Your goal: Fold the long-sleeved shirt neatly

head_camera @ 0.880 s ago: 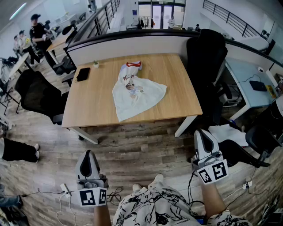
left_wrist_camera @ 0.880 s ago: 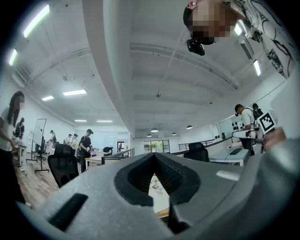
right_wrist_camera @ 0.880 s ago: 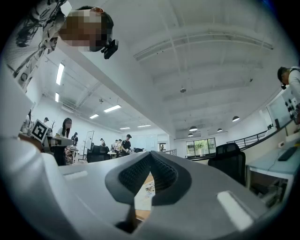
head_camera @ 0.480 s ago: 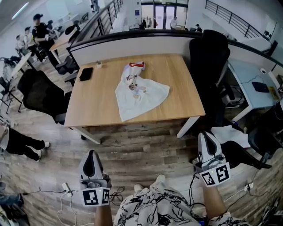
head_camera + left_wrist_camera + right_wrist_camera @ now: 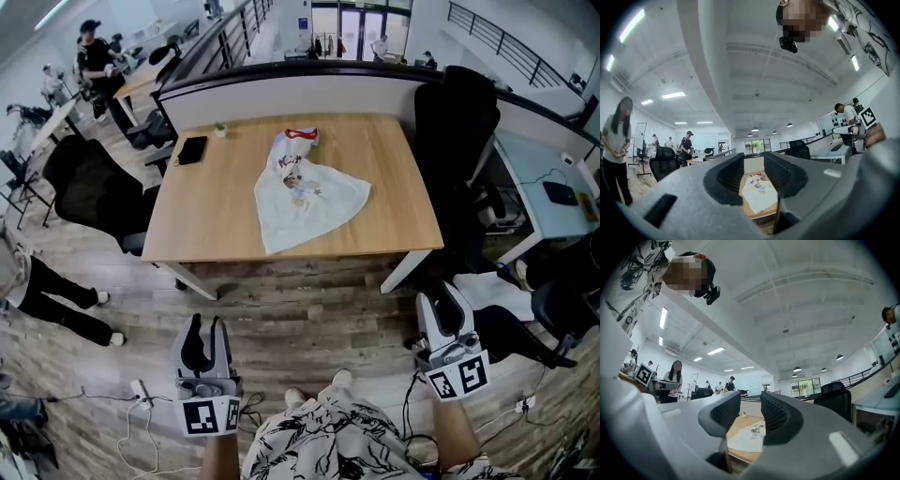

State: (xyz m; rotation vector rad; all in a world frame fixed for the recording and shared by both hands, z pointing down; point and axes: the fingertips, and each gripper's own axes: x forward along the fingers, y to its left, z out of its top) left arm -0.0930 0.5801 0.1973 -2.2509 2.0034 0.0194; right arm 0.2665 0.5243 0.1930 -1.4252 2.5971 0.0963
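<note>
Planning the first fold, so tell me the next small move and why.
Probably step up to the table and bring both grippers over the shirt: it lies rumpled mid-table, while the left gripper and right gripper hang open and empty, well short of the near edge.

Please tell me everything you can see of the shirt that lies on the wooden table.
The shirt is white soft cloth with a small colourful print on the chest and a red part at its far end. It lies unfolded and rumpled, wider toward the near edge, on the middle of the wooden table. Only the table touches it. The sleeves cannot be made out.
</note>
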